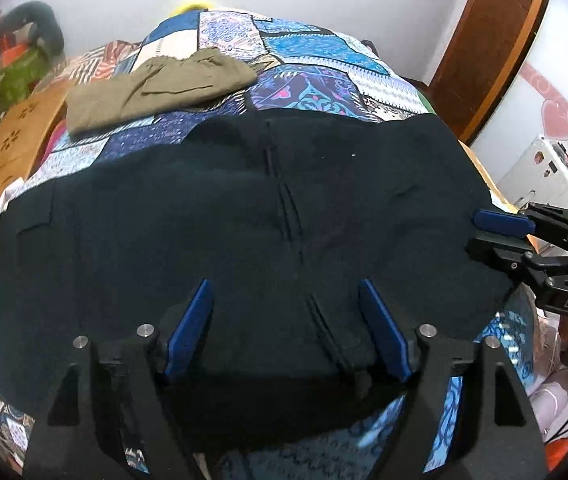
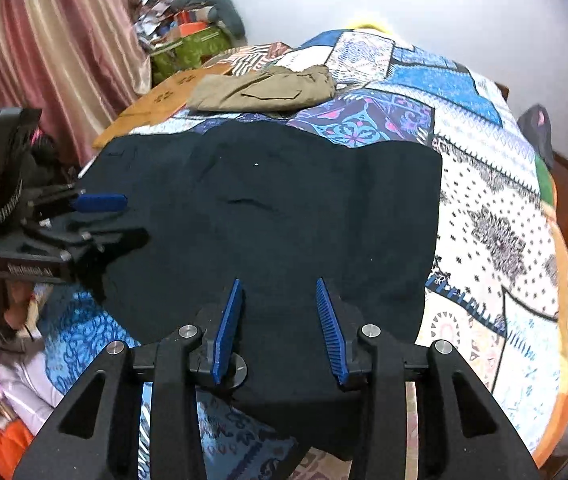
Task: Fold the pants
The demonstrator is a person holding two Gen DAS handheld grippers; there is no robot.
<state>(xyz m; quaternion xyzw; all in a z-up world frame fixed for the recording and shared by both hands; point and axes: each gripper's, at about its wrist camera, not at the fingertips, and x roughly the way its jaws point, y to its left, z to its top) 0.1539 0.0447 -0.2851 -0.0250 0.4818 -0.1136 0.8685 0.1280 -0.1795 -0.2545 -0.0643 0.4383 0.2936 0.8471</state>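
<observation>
Your dark pants [image 1: 244, 220] lie spread flat across the near part of the bed [image 2: 491, 216]; the cloth is a soft, matte, near-black knit with a raised seam running down its middle and a few shallow creases; in the right wrist view its right edge runs straight and its far edge is wavy.

Your left tool [image 1: 285, 322] hangs over the near hem with its ribbed blue pads [image 1: 190, 328] standing wide apart; the cloth lies under the gap and the pads do not press it. Your right tool [image 2: 280, 328] sits over the near right part of the pants, its toothed blue pads [image 2: 329, 332] apart by a smaller gap; nothing is pinched between them. Each tool shows at the edge of the other's view, near the side edges of the pants.

The bed wears a patchwork cover [image 1: 307, 60] of blue, white and purple printed panels; it is smooth and lies flat. A folded olive pair of pants [image 1: 156, 84] rests at the far left, well apart from the dark pair, wrinkled at its waistband. To the right of the dark pants the cover is bare up to the orange edge of the bed; a strip of it also lies between the two garments. A tan board [image 1: 16, 136] lies off the bed's far left, and a striped curtain [image 2: 44, 48] hangs beyond.
</observation>
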